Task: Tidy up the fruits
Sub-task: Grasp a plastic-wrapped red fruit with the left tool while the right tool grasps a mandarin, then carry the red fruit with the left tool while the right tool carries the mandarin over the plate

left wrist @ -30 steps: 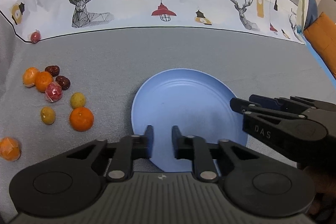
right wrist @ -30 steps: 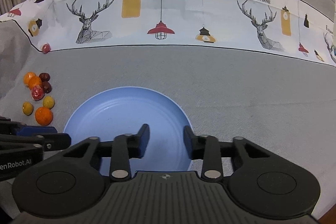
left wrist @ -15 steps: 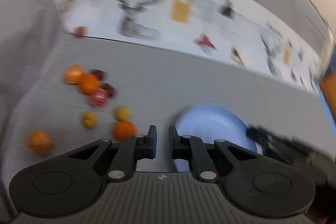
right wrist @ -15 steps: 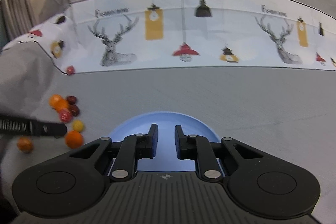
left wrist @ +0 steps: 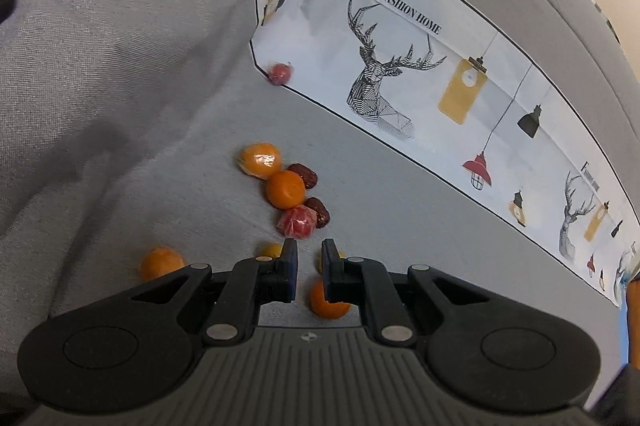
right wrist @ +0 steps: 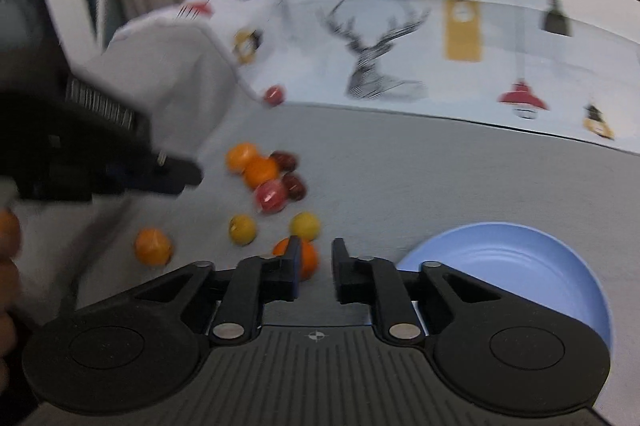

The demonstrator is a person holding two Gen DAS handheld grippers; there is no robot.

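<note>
Both your grippers have swung off the blue plate (right wrist: 540,250) toward the fruits (left wrist: 286,190) clustered near the grey cloth's (left wrist: 120,66) left edge. Left gripper (left wrist: 309,268) stays closed, empty; right gripper's (right wrist: 316,268) jaws are opening, nothing between. No fruit plated yet.

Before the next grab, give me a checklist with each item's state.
1. Plate bare and ready: ok, nothing on the part that shows.
2. Fruits loose on the cloth, within view: ok.
3. Left gripper carrying nothing: ok, shut, nothing between its fingers.
4. Right gripper carrying nothing: ok, jaws opening, gap bare.
5. Right gripper lined up on one fruit: cannot tell, picture blurred; nearest orange lies behind its left finger.
6. Grippers apart from each other: ok.
</note>
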